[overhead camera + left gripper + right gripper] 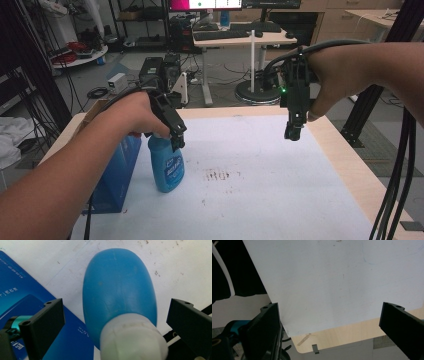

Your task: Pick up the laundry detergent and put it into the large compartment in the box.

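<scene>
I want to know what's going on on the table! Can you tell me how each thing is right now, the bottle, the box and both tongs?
Blue bottle: upright on the white sheet, white cap on, sitting between the left tongs' jaws.
Blue box: standing upright beside the bottle.
Left tongs: open, jaws on either side of the bottle's cap, not squeezing it.
Right tongs: open, holding nothing, up in the air above the table.
White sheet: flat, with brownish smudges.

Both forearms are bare, no sleeves. The left gripper [177, 142] and right gripper [293, 132] are black, angular, with flat jaws bearing small screw holes near the tips. Thick black cables trail behind; a green light glows above the right fingers.
</scene>
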Demonstrator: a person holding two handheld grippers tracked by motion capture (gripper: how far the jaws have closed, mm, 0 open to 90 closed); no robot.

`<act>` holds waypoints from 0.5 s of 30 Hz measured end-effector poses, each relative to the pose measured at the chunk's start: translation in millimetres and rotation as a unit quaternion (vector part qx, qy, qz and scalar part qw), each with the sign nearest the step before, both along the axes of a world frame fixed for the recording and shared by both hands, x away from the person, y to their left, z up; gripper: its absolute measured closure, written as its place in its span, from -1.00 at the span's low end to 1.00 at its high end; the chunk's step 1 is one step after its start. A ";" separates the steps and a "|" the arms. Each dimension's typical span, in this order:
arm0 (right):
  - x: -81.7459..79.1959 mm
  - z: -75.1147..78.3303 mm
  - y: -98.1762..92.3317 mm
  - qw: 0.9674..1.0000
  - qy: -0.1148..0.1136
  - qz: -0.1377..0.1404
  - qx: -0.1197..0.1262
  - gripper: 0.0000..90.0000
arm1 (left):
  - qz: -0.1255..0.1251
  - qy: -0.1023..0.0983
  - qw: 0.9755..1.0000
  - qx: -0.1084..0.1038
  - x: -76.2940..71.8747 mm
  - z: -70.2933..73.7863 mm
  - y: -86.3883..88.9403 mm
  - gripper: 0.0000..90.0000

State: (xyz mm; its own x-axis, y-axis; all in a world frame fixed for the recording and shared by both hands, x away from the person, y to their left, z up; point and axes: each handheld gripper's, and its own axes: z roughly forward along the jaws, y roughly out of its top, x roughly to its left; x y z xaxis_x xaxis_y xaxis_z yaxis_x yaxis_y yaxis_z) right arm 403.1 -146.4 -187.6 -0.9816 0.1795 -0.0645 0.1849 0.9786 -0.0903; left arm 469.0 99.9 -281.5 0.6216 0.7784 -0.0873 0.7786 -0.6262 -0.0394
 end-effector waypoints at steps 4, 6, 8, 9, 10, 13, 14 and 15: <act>0.4 -0.9 -0.7 1.000 0.000 -0.003 0.000 -0.94 | -0.002 0.003 1.000 0.005 2.0 -2.0 0.2 -0.96; 1.2 -1.6 -1.4 1.000 0.000 -0.001 0.000 -0.94 | -0.003 0.003 1.000 0.006 2.5 -3.0 -0.4 -0.96; 1.7 -2.0 -1.7 1.000 0.001 -0.002 0.000 -0.94 | -0.003 0.003 1.000 0.008 2.6 -3.6 -1.3 -0.96; 1.7 -2.0 -1.7 1.000 0.001 -0.002 0.000 -0.94 | -0.003 0.003 1.000 0.008 2.6 -3.6 -1.3 -0.96; 1.9 -2.1 -1.8 1.000 0.001 -0.002 0.001 -0.94 | -0.004 0.003 1.000 0.010 2.6 -4.5 -2.3 -0.96; 2.1 -3.1 -1.6 1.000 0.002 -0.004 0.001 -0.94 | 0.000 0.000 1.000 0.009 2.3 -6.7 -3.7 -0.96; 2.1 -3.4 -1.7 1.000 0.003 -0.004 0.002 -0.94 | -0.003 0.002 1.000 0.011 2.6 -7.4 -3.6 -0.96; 2.1 -3.3 -1.6 1.000 0.002 -0.004 0.001 -0.94 | -0.002 0.001 1.000 0.011 2.4 -8.3 -4.0 -0.96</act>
State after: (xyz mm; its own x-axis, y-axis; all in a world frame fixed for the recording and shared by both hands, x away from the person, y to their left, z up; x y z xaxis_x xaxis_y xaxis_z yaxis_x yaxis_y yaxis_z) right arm 405.2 -148.0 -190.9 -0.9806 0.1868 -0.0597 0.1917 0.9774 -0.0896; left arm 471.4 95.9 -289.8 0.6242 0.7781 -0.0702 0.7765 -0.6278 -0.0546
